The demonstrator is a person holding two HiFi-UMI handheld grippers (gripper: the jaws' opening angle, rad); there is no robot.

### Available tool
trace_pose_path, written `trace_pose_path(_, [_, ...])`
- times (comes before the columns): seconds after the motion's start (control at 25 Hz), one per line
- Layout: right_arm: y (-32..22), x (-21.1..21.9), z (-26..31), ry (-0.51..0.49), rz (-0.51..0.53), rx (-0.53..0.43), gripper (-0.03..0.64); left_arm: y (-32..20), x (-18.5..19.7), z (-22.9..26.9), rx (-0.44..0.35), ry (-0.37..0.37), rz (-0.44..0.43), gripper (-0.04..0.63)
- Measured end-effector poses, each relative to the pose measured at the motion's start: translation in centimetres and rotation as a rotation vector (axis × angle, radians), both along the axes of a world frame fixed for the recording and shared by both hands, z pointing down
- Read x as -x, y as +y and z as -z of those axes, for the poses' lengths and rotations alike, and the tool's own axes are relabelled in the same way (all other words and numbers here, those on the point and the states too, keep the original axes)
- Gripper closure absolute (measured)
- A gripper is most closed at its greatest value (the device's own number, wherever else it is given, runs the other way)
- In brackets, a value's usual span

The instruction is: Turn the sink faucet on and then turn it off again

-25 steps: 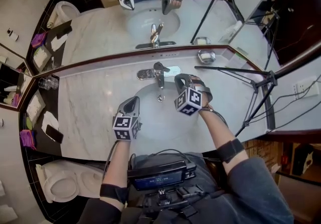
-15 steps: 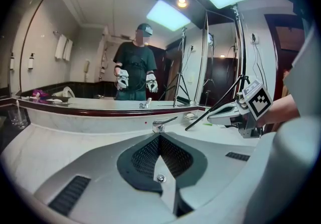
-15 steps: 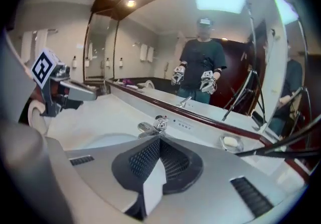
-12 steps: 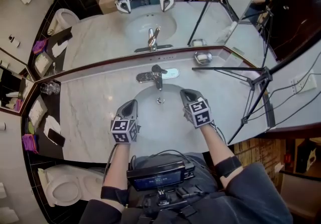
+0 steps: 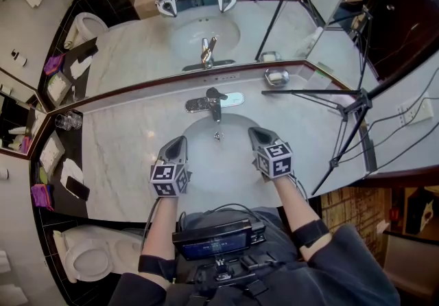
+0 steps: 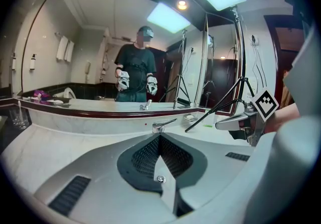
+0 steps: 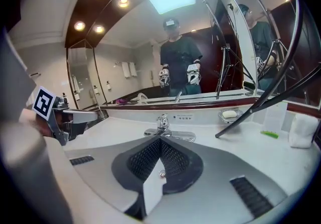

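Head view — marble countertop (image 5: pixel 123 140) below a wide mirror (image 5: pixel 137 44). Oval sink basin (image 5: pixel 221 164) is set at the countertop's middle. Left gripper (image 5: pixel 177 141) hangs over the basin's front-left rim, right gripper (image 5: pixel 257 134) over its front-right rim. Both have jaws pressed together, nothing between them. Faucet (image 5: pixel 214 100) stands at the basin's back edge, spout over the bowl — apart from both grippers. Soap dish (image 5: pixel 277 77) sits by the countertop's back edge, right of the faucet.

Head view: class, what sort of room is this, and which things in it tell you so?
A bathroom, possibly a hotel's: a marble counter with a sink basin and faucet, a wide mirror behind it, and a toilet beside the counter.
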State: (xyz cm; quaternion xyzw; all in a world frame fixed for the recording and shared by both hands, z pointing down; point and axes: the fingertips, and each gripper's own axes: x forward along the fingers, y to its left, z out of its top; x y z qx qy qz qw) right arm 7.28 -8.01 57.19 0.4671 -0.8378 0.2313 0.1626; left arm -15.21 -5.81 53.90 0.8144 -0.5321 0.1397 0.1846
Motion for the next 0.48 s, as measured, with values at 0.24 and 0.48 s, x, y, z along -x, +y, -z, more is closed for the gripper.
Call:
trace_pose_path(0.24, [-0.5,0.2,-0.4,0.055,0.033,-0.025,0.595,-0.3,-0.1,-0.2,-0.001,-0.008,-0.001,0.591])
trace_pose_path(0.48, [-2.8,1.4,0.6,0.309,0.109,-0.158,0.591,-0.6,0.2,-0.5,0.011,-0.004,0.004,0.591])
